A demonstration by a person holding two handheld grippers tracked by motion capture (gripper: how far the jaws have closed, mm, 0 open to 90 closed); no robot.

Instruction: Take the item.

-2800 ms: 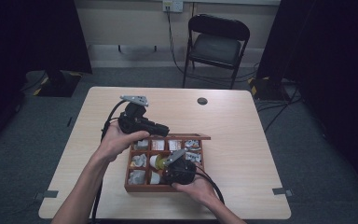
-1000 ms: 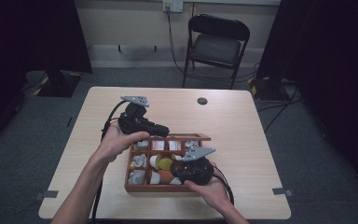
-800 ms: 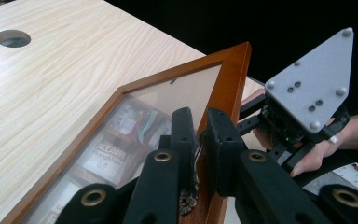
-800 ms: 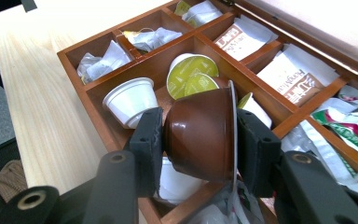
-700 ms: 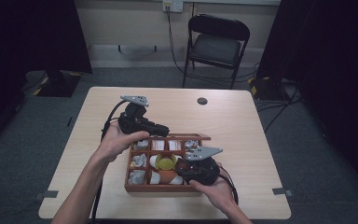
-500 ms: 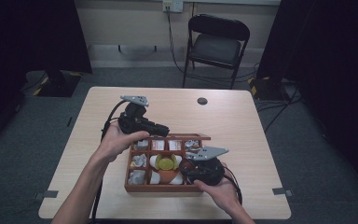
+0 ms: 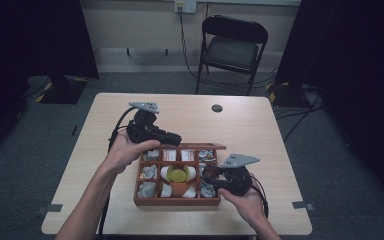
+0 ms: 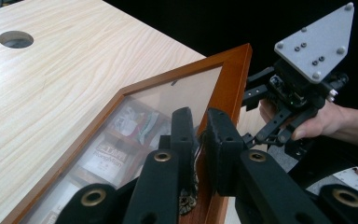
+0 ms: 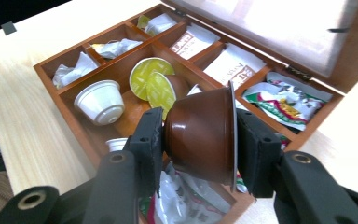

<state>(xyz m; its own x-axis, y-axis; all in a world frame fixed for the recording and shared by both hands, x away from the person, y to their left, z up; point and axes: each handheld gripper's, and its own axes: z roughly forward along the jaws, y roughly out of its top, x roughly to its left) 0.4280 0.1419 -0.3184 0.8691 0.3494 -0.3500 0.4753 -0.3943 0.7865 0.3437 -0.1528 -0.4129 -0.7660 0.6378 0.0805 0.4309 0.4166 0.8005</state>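
Toward the near edge of the surface (image 7: 260, 125), your wooden compartment box (image 7: 145, 200) sits with its glass-paned lid (image 8: 186, 98) raised. Your left gripper (image 8: 200, 133) has its fingers (image 8: 182, 135) drawn close together on the lid's wooden frame, pinching the edge by the hinge side; in the high view that gripper (image 7: 175, 139) reaches the box's far rim, with your left hand (image 7: 125, 152) wrapped round its body.

Your right gripper (image 9: 198, 135) is clamped on a brown coffee capsule (image 9: 200, 135). Its fingers (image 9: 147, 137) press the capsule's two ends, one pad on the base and the other flat against the foil rim, so the capsule lies on its side between them, clear of the box contents. In the high view this gripper (image 7: 207, 176) sits at the box's right side, near the surface's right near corner, held by your right hand (image 7: 245, 202).

Below the held capsule, the large middle compartment carries a white capsule (image 9: 100, 100), two yellow-lidded capsules (image 9: 151, 81) and an orange one (image 9: 133, 114). The small compartments round the rim hold tea-bag sachets (image 9: 235, 63) and crumpled wrappers (image 9: 284, 100). A round cable hole (image 7: 217, 108) lies in the surface toward its far edge, well apart from the box.
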